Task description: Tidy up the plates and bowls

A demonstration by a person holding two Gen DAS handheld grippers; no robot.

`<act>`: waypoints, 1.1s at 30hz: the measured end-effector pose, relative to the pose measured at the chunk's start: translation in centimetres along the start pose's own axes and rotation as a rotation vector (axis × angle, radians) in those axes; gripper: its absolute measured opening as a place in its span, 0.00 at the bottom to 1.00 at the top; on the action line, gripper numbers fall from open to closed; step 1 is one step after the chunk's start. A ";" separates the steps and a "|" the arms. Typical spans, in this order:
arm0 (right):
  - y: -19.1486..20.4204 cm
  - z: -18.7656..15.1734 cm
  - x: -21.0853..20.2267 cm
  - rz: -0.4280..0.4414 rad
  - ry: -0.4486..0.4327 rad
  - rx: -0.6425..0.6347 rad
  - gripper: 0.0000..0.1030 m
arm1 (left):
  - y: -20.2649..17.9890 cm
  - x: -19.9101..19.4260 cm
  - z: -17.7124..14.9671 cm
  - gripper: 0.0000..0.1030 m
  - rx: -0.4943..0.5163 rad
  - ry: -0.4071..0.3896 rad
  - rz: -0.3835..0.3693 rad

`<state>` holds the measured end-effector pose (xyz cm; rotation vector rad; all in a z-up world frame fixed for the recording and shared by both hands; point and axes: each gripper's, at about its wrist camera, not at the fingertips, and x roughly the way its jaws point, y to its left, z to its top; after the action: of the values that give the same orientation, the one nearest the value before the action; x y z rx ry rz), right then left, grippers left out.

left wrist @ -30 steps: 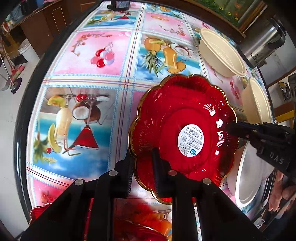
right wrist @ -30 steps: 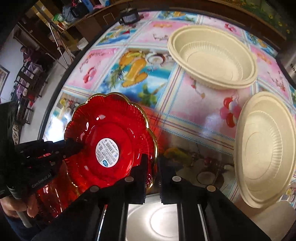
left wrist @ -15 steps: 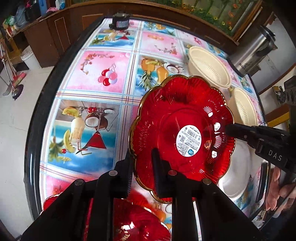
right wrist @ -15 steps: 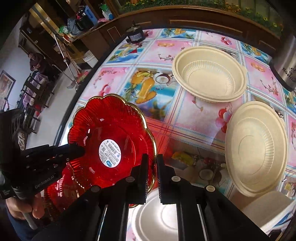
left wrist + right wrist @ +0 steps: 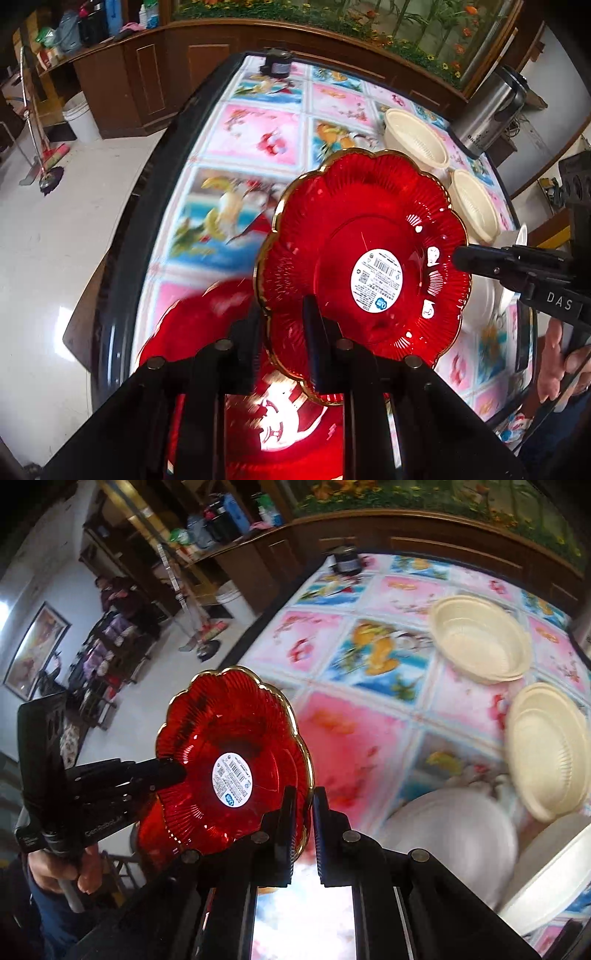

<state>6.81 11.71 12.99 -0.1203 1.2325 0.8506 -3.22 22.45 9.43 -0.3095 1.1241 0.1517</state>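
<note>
Holding: red plate [image 5: 369,236] pinched by both grippers at opposite rim edges, above the table [image 5: 258,140], tilted
Left gripper [image 5: 284,332]: jaws clamped on the plate's gold rim
Right gripper [image 5: 301,819]: jaws pinching the opposite rim
Sticker [image 5: 232,778]: white round label at the plate's centre
Below: second red plate [image 5: 207,325], blurred, on the table
Bowls: two cream bowls [image 5: 480,638] [image 5: 550,749], near each other on the far side
White plate [image 5: 454,834]: near the closer cream bowl
</note>
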 end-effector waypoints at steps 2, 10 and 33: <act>1.3 -0.7 0.6 0.012 0.011 -0.018 0.08 | 1.1 -0.5 -1.4 0.16 -0.017 0.000 0.012; 5.5 -3.4 4.1 0.034 0.094 -0.091 0.08 | 4.5 0.4 -6.6 0.16 -0.047 0.069 0.046; 10.2 -6.5 9.1 -0.157 0.125 -0.307 0.11 | 5.8 1.1 -10.3 0.27 -0.009 0.028 0.132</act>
<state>-3.93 20.09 6.35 -0.5179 1.1840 0.8996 -13.17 24.61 3.36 -0.2466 1.1723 0.2696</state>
